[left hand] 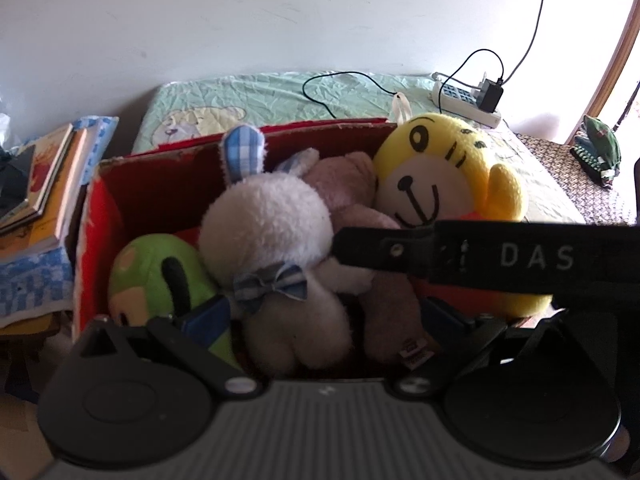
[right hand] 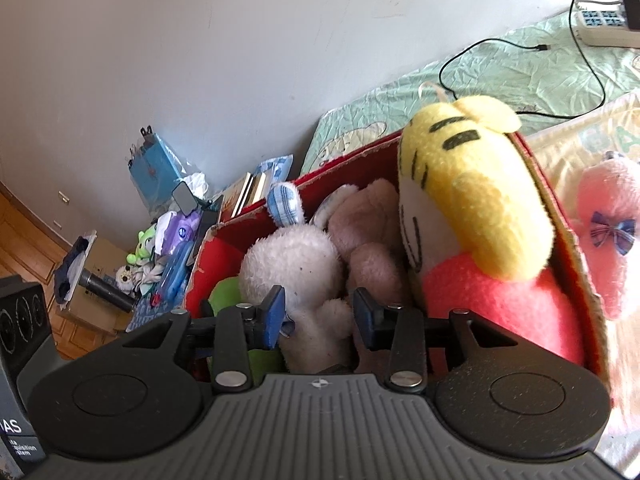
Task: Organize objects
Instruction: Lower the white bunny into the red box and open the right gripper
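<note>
Plush fills the red cardboard box (left hand: 104, 200) straight ahead of both my tools: a white bunny (left hand: 276, 240) in the middle, a green toy (left hand: 160, 276) to its left, a brownish-pink bear (left hand: 352, 184) behind it, and a yellow tiger (left hand: 444, 176) on the right with its head above the rim. My left hand-held gripper (left hand: 324, 316) stands wide, its blue pads either side of the bunny's lower body without pinching it. My right hand-held gripper (right hand: 318, 314) is opened more narrowly, with the bunny's arm (right hand: 336, 314) between the pads; I cannot tell whether they touch it. I judge all of these to be light, soft and squashy, so they should compress rather than slip; the bunny's body or the tiger's head looks the best place to take hold. A pink plush (right hand: 612, 236) with a bow lies outside the box to my right, probably still to go in. The box sits on a bed with a crumpled green sheet (left hand: 280, 92), a power strip (left hand: 468, 102) and cable at the far side, books (left hand: 44, 184) stacked to the left, a plain wall behind.
</note>
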Action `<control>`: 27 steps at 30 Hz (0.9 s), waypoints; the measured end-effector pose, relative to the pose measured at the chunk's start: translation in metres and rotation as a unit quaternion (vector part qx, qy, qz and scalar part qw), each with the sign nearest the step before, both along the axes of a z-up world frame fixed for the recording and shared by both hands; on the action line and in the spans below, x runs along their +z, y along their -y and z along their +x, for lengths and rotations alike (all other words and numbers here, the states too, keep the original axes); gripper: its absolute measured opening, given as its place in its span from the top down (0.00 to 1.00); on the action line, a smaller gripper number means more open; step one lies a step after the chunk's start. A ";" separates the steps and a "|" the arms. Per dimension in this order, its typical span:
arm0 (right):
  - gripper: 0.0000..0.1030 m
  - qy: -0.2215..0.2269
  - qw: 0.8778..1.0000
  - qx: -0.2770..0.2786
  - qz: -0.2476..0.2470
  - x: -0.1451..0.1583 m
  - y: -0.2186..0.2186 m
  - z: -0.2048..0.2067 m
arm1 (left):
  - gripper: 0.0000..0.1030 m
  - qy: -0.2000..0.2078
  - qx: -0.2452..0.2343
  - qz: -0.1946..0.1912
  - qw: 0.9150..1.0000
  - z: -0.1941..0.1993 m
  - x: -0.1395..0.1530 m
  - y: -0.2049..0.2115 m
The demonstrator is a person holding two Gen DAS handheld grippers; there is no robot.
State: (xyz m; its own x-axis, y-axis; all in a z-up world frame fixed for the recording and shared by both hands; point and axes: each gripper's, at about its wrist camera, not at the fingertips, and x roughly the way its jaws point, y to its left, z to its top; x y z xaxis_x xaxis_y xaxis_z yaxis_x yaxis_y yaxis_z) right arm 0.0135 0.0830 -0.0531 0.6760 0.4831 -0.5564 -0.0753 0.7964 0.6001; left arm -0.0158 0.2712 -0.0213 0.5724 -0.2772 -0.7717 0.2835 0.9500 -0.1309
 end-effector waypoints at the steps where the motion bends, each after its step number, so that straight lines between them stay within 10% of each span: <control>1: 0.59 0.002 1.000 -0.002 0.000 0.000 0.001 -0.002 | 0.02 0.002 0.004 0.005 1.000 -0.001 0.001 0.001; 27: 0.51 0.049 0.998 -0.027 -0.005 0.012 0.013 -0.045 | 0.02 0.029 0.057 0.045 0.997 -0.029 0.018 0.023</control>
State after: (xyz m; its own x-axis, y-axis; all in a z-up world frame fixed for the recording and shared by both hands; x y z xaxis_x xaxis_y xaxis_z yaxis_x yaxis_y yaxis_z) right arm -0.0315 0.0699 -0.0408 0.7532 0.4381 -0.4907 -0.0897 0.8074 0.5831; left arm -0.0443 0.2478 -0.0030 0.6412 -0.1380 -0.7549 0.1772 0.9837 -0.0293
